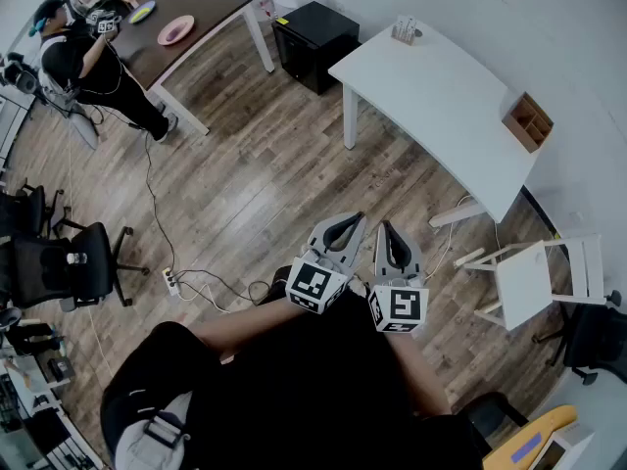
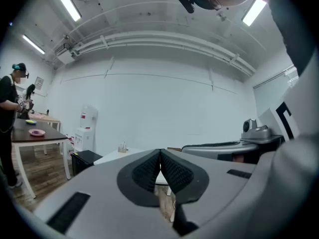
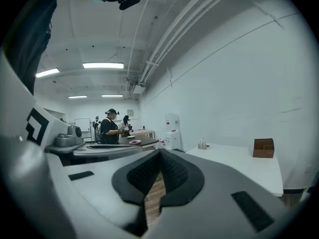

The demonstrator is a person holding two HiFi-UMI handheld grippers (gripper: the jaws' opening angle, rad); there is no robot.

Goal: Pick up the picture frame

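Note:
I cannot make out a picture frame for sure in any view. On the white table (image 1: pixel 441 96) stand a small pale object (image 1: pixel 405 30) at the far end and a brown wooden box (image 1: pixel 527 121) at the right end. My left gripper (image 1: pixel 345 223) and right gripper (image 1: pixel 392 229) are held side by side in front of my body, above the wooden floor and short of the table. Both are shut, tips touching, with nothing between them, as the left gripper (image 2: pixel 160 154) and right gripper (image 3: pixel 159 154) show in their own views.
A white chair (image 1: pixel 534 277) stands at the right beside the table. A black cabinet (image 1: pixel 313 42) sits behind the table's left end. A person (image 1: pixel 88 62) works at a brown table (image 1: pixel 191 18) far left. Office chairs (image 1: pixel 69 262) and a power strip with cables (image 1: pixel 171 282) lie to my left.

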